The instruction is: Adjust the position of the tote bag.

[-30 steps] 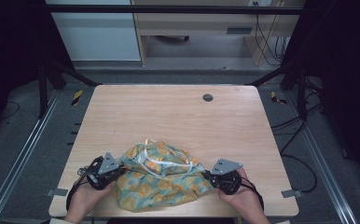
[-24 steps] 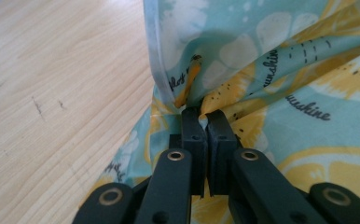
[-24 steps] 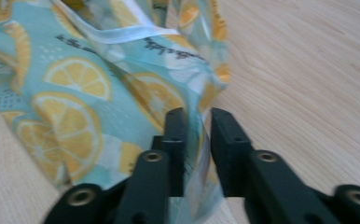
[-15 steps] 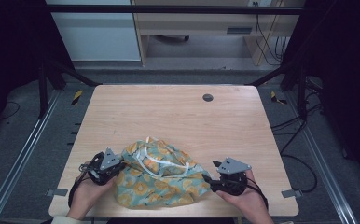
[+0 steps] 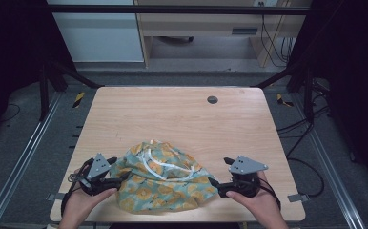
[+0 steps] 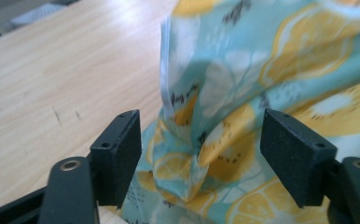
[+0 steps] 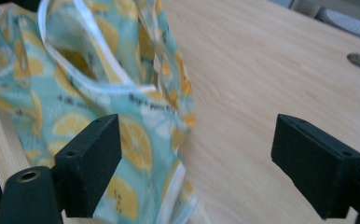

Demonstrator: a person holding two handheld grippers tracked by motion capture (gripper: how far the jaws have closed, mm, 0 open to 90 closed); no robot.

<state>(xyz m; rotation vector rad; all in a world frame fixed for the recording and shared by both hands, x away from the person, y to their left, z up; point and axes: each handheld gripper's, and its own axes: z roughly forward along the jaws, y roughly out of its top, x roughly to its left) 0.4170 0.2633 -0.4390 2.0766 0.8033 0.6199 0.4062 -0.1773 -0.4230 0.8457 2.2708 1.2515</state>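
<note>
Both grippers have just let go: the left gripper (image 5: 120, 179) and the right gripper (image 5: 214, 183) have been opening, jaws wide, pads off the cloth (image 5: 163, 176). It lies crumpled between them at the table's (image 5: 182, 114) near edge.

Cloth cut off at frame edges

From my remote station, the lemon-print cloth (image 6: 271, 93) ran past the left gripper view's edges; its folds hid whatever lay inside, and its small black lettering was unreadable.
</note>
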